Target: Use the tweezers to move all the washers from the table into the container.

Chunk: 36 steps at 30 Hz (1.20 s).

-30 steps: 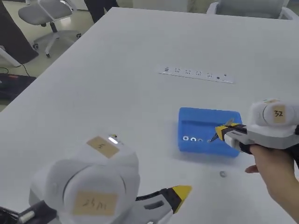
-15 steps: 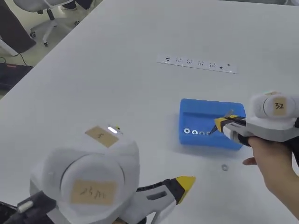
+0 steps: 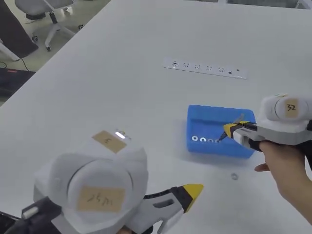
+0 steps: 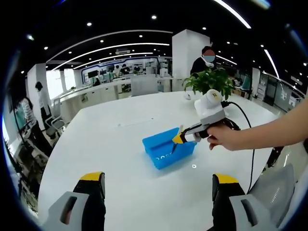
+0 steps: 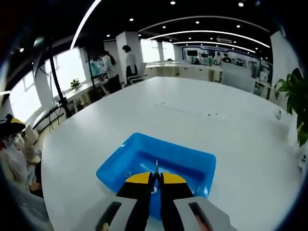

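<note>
The right hand-held gripper [image 3: 228, 130], held level in the person's hand [image 3: 280, 163], reaches over the near wall of the blue container [image 3: 214, 117], jaws pressed together on the tweezers [image 5: 156, 166], whose tip points into the container. Three washers [image 3: 203, 140] lie in a row inside that wall; one washer [image 3: 234, 176] lies on the counter [image 3: 122, 87] just outside it. The left hand-held gripper [image 4: 157, 182] hovers well apart from the container, jaws spread wide.

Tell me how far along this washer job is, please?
Done: about three washers lie in the blue container. In hand: the right tool grips the tweezers over the container; I cannot tell whether they carry a washer. Left: one loose washer lies on the table beside the container. The left tool hangs open, idle.
</note>
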Available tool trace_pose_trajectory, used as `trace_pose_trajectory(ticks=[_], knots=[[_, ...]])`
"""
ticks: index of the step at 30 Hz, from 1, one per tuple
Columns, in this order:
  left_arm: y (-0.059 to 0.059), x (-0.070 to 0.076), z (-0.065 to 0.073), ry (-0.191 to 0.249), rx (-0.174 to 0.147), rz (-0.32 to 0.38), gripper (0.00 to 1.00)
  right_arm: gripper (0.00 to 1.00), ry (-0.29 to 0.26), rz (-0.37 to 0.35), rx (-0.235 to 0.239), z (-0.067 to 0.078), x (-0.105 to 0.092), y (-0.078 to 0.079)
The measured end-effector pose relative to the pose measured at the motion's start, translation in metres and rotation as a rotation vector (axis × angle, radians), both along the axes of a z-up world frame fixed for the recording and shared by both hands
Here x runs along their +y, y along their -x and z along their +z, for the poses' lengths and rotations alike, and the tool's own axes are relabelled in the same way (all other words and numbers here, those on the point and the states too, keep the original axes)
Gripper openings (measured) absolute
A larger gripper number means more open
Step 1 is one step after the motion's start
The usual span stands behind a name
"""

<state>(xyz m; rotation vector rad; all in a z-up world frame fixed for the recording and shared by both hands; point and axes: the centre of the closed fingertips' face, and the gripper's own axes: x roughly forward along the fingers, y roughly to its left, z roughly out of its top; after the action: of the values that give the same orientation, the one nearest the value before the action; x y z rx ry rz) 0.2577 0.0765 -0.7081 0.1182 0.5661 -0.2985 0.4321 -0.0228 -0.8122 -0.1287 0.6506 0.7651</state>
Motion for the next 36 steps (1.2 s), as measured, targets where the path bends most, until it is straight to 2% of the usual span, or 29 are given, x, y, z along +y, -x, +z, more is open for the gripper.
trace_pose_trajectory(ticks=[12,19,25,28,30,36], knots=[[0.010,-0.005,0.013,-0.016,-0.034,-0.008,0.95,0.02,-0.070,-0.031,-0.042,0.032,-0.019,0.012],[0.016,-0.004,0.015,-0.015,-0.037,0.002,0.95,0.02,-0.132,-0.030,-0.057,0.053,-0.028,0.026],[0.019,-0.004,0.015,-0.029,-0.039,-0.003,0.95,0.02,-0.166,-0.027,-0.058,0.062,-0.035,0.042],[0.020,-0.005,0.015,-0.028,-0.040,-0.007,0.95,0.02,-0.190,-0.016,-0.044,0.063,-0.037,0.052],[0.022,-0.006,0.014,-0.031,-0.036,-0.014,0.95,0.02,-0.187,-0.013,-0.044,0.061,-0.039,0.058],[0.024,-0.009,0.013,-0.025,-0.032,-0.022,0.95,0.03,-0.149,-0.022,-0.012,0.042,-0.048,0.069]])
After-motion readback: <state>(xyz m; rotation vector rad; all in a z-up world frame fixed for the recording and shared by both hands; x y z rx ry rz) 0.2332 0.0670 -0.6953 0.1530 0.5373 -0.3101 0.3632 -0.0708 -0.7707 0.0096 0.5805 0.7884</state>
